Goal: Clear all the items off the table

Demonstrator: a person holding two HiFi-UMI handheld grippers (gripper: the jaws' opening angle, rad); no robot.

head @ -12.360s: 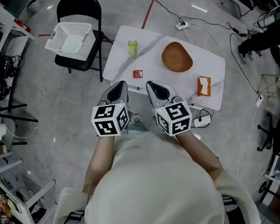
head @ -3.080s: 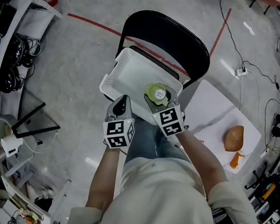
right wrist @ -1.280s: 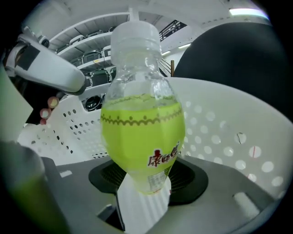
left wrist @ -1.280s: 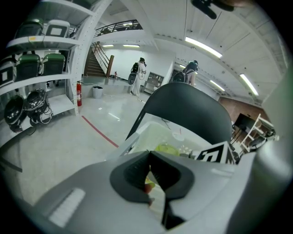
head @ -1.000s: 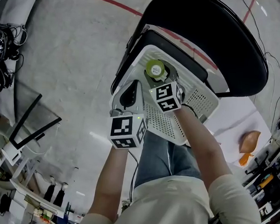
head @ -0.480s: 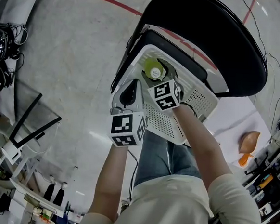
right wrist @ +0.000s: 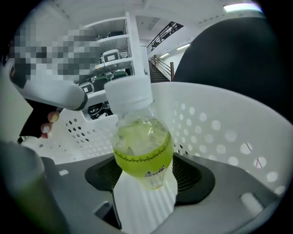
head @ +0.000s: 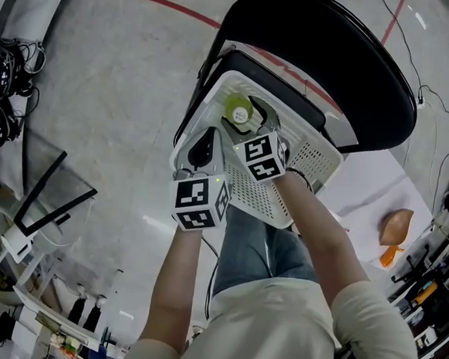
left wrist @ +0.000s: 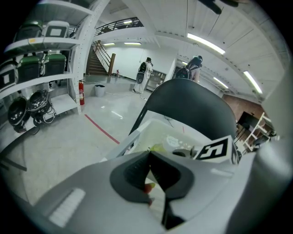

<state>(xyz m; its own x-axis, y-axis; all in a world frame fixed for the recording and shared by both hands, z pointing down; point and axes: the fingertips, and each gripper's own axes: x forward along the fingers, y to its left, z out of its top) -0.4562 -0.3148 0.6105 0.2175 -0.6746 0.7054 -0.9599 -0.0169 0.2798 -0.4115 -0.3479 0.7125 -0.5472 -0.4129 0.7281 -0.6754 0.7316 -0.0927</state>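
Note:
A small bottle of green drink (head: pixel 237 112) with a white cap stands upright inside the white perforated basket (head: pixel 319 155). My right gripper (head: pixel 248 126) reaches into the basket with the bottle (right wrist: pixel 143 153) between its jaws. The jaws have just been opening, and the pads stand slightly off the bottle's sides. My left gripper (head: pixel 204 146) hangs over the basket's near left rim. Its jaws (left wrist: pixel 149 153) are shut on a small red packet (left wrist: pixel 147 187), mostly hidden between the pads.
The basket (right wrist: pixel 219 119) rests on a black folding chair (head: pixel 334 60). At the right lies the white table (head: pixel 370 194) with a brown rounded thing (head: pixel 395 225) and an orange packet (head: pixel 389 256). Shelving and cables (head: pixel 2 49) line the left side.
Since the earliest frame both grippers have come from the table to the basket with bottle and packet. Over the last second the bottle sank slightly deeper into the basket; the left gripper kept still.

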